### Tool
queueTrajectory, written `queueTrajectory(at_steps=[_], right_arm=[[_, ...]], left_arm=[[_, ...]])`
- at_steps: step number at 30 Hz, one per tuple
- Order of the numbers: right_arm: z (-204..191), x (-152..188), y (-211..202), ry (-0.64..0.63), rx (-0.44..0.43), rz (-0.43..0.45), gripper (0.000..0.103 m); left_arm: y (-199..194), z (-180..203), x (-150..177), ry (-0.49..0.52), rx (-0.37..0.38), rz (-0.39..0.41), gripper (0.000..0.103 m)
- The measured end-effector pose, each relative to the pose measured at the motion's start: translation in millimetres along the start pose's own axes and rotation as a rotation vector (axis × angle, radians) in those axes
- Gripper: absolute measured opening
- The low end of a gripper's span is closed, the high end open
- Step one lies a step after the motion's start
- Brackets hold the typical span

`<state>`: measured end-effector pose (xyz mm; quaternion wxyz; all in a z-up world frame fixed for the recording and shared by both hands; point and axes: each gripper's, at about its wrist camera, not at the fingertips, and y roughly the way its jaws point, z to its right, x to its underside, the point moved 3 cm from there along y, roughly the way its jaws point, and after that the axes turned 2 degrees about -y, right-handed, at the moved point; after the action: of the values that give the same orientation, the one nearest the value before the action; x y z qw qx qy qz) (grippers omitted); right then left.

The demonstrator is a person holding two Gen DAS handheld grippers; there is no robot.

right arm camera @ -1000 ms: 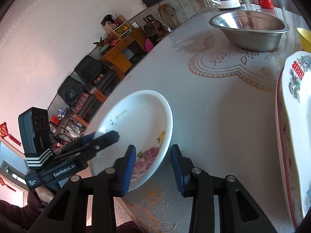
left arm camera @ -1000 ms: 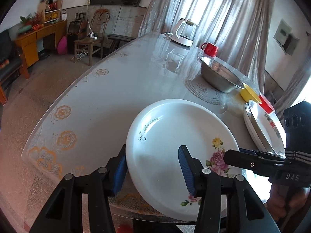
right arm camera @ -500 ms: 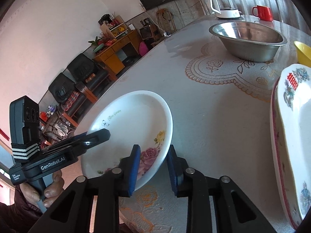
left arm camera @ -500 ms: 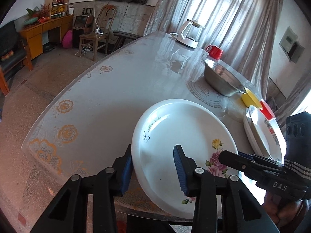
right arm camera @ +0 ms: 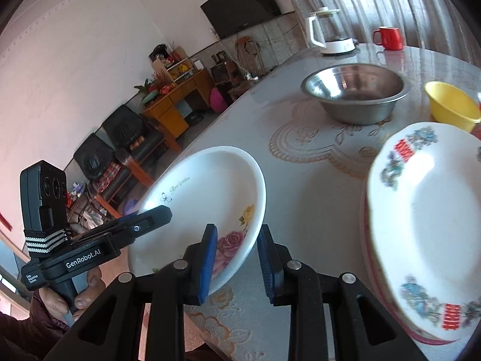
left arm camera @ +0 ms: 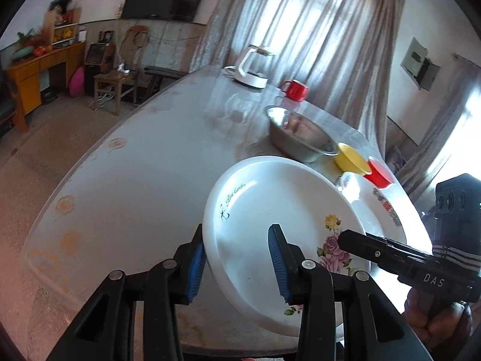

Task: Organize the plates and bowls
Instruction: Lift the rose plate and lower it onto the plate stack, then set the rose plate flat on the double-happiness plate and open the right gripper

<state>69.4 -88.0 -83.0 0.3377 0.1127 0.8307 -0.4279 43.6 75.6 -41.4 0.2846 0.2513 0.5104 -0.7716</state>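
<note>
A white rose-pattern plate (left arm camera: 279,216) is lifted off the table and held tilted by both grippers. My left gripper (left arm camera: 237,267) is shut on its near-left rim, one blue pad under the plate and one on top. My right gripper (right arm camera: 237,266) is shut on the opposite rim beside the rose; it also shows in the left wrist view (left arm camera: 390,255). The plate also shows in the right wrist view (right arm camera: 204,198). A stack of red-and-blue patterned plates (right arm camera: 427,225) lies on the table just right of the held plate.
A steel bowl (right arm camera: 357,90), a yellow bowl (right arm camera: 451,108) and a red bowl (left arm camera: 379,174) stand beyond the plates. A white kettle (left arm camera: 251,67) and a red mug (left arm camera: 296,89) are at the far end. The table edge (left arm camera: 60,198) runs along the left.
Both grippers closed onto the rose plate's rim, then lifted it off the table and carried it right, toward the patterned stack.
</note>
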Motion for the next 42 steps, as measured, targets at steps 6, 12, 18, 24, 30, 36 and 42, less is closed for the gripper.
queueTrajectory(at_steps=[6,12,18,24,30,36,42], right_arm=[[33,-1,-41,0.085,0.065,0.077,0.027],[74,1,-85,0.185,0.162,0.158,0.029],[116,9,-111,0.287,0.265,0.185,0.029],[140,14,-123,0.345,0.337,0.188,0.029],[153,23,-121,0.375,0.402,0.154,0.031],[156,25,-125,0.386,0.405,0.172,0.034],[154,24,-122,0.371,0.408,0.172,0.037]], left_arm=[[15,56,-18,0.106,0.105,0.005,0.041],[43,114,-26,0.194,0.193,-0.029,0.042],[73,150,-22,0.232,0.259,-0.119,0.042],[98,170,-15,0.251,0.247,-0.205,0.044],[109,178,-8,0.288,0.203,-0.213,0.047],[105,179,-10,0.289,0.226,-0.204,0.047],[101,186,-7,0.312,0.234,-0.2,0.048]])
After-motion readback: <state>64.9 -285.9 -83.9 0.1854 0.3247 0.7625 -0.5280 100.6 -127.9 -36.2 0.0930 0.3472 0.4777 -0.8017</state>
